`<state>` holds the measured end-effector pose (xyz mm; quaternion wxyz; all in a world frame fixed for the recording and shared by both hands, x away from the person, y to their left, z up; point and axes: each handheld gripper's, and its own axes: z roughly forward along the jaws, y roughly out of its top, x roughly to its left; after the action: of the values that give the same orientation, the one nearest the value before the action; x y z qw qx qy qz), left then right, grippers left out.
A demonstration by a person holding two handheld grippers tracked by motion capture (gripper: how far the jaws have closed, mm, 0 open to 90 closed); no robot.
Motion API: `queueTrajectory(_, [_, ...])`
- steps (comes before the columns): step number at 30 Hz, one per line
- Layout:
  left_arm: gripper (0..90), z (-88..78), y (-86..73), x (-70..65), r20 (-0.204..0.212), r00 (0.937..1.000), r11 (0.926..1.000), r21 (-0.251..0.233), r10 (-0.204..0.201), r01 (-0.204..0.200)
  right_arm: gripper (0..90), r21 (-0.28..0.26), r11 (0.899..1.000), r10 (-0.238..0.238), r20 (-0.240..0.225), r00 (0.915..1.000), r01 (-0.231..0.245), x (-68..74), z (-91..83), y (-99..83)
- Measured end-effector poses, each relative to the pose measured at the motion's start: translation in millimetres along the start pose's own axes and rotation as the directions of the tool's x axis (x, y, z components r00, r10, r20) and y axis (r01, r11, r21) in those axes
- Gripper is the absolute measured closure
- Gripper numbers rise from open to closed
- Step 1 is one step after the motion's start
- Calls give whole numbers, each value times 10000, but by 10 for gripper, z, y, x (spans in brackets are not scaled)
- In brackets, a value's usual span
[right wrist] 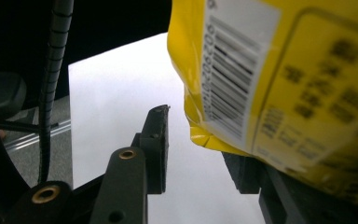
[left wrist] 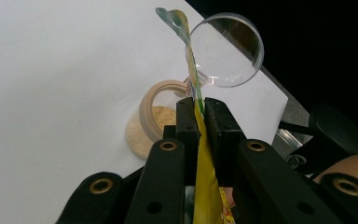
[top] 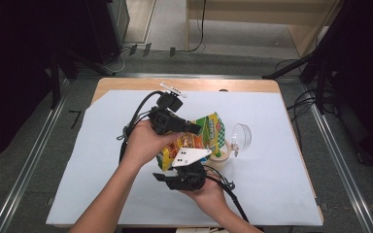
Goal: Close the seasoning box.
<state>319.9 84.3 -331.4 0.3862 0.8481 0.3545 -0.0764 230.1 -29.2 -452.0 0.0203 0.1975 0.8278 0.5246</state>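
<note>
Left tool [left wrist: 198,112] pinching yellow packet [left wrist: 205,186]; right tool [right wrist: 205,149] beside it

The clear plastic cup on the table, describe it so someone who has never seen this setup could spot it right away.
Start at the white sheet covering the table, then find the yellow snack bag held near its middle. Just right of the bag lies the clear plastic cup, tipped on its side. Unlike the tan tape ring beside it, it is see-through.

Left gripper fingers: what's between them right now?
The yellow snack bag: in the left gripper view the left gripper fingers pinch its thin edge, above the tape roll.
</note>
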Motion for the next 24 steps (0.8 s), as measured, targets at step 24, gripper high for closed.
queueTrajectory(24, [871,-92,-297,157,510,9987,9987,-511,47,-20,497,470,9988,136,-274,9995,-123,-26,85,-179])
